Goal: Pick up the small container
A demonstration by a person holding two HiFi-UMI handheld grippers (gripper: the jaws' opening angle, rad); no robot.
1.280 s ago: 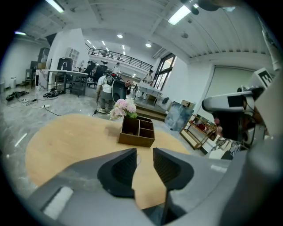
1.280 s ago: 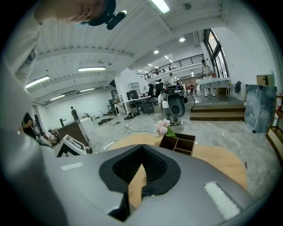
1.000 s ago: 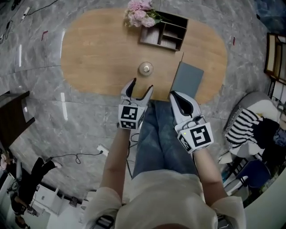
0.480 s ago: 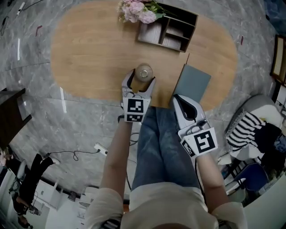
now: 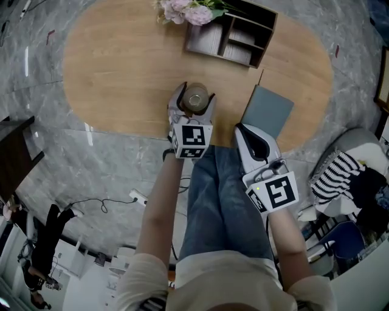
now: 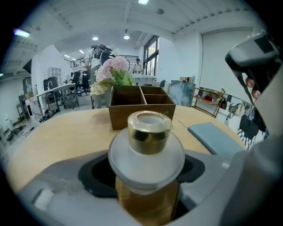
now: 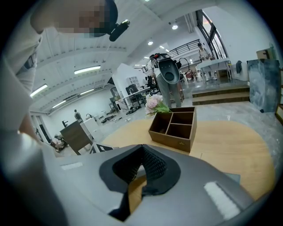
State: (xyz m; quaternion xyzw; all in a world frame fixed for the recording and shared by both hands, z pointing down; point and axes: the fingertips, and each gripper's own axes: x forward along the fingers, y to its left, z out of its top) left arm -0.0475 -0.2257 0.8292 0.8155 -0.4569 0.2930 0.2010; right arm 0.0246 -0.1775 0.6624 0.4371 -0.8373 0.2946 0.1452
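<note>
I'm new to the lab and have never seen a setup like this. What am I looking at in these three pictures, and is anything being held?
There is no robot here: a person holds a two-jaw gripper in each hand. One picture comes from a camera on the person's head, looking down. The other two come from cameras riding on the grippers, each looking along its own jaws. On the wooden table are a divided box, flowers beside it, a grey pad and a small container with a gold cap. The left gripper has its jaws apart on either side of the container and does not seem to squeeze it. The right gripper is shut and empty.
</note>
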